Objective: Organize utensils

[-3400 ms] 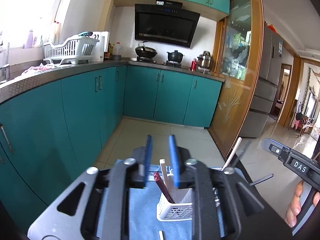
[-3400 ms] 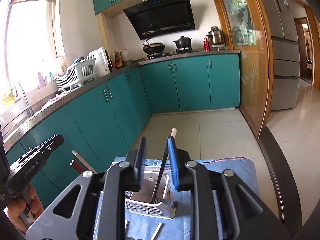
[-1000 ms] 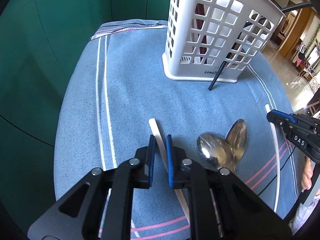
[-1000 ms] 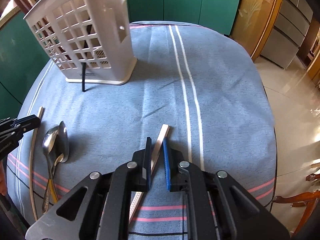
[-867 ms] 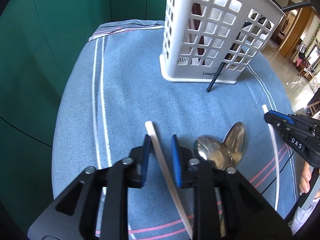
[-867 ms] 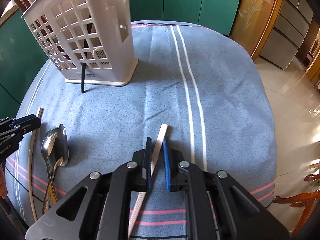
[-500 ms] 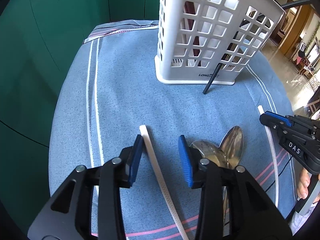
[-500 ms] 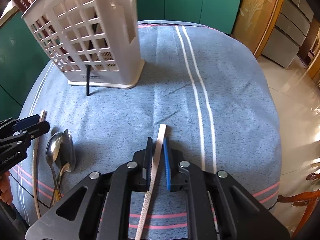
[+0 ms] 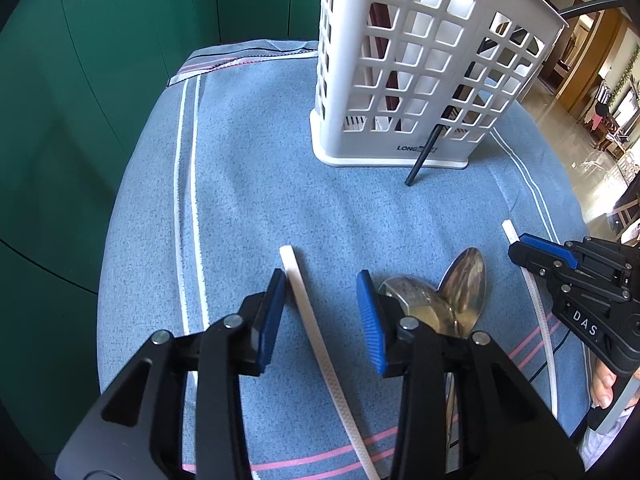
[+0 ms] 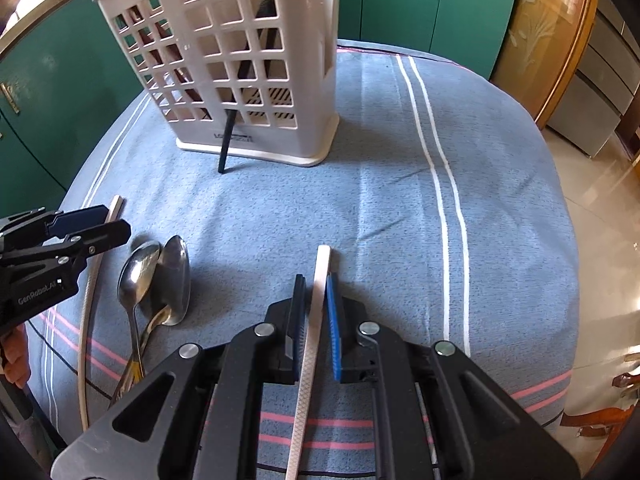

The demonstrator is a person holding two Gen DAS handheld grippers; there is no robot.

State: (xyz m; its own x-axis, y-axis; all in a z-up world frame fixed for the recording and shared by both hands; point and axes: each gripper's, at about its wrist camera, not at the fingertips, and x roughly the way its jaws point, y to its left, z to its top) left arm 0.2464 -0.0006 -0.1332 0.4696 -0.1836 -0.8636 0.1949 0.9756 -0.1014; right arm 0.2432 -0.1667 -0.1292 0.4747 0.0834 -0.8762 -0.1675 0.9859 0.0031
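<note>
A white slotted utensil basket (image 9: 420, 80) (image 10: 240, 60) stands at the far end of the blue cloth, and a black chopstick (image 9: 420, 160) (image 10: 226, 144) pokes out through its lower grid. My left gripper (image 9: 320, 280) (image 10: 114, 222) is open. A white chopstick (image 9: 308, 320) (image 10: 90, 280) lies on the cloth between its fingers, close to the left pad and not pinched. My right gripper (image 10: 315, 284) (image 9: 520, 250) is shut on a second white chopstick (image 10: 316, 320) (image 9: 536, 300). Two steel spoons (image 9: 440, 296) (image 10: 160, 268) lie overlapped between the grippers.
The striped blue cloth (image 9: 260, 180) (image 10: 400, 200) covers a round table that drops off on all sides. Teal cabinets (image 9: 100, 80) stand behind and to the left. Tiled floor (image 10: 600, 180) lies to the right. A person's hand (image 9: 600, 388) holds the right gripper's handle.
Both grippers came down from above the basket to the cloth. The left jaws, pinching the white chopstick a second ago, spread apart and left it lying there. The right gripper kept its chopstick.
</note>
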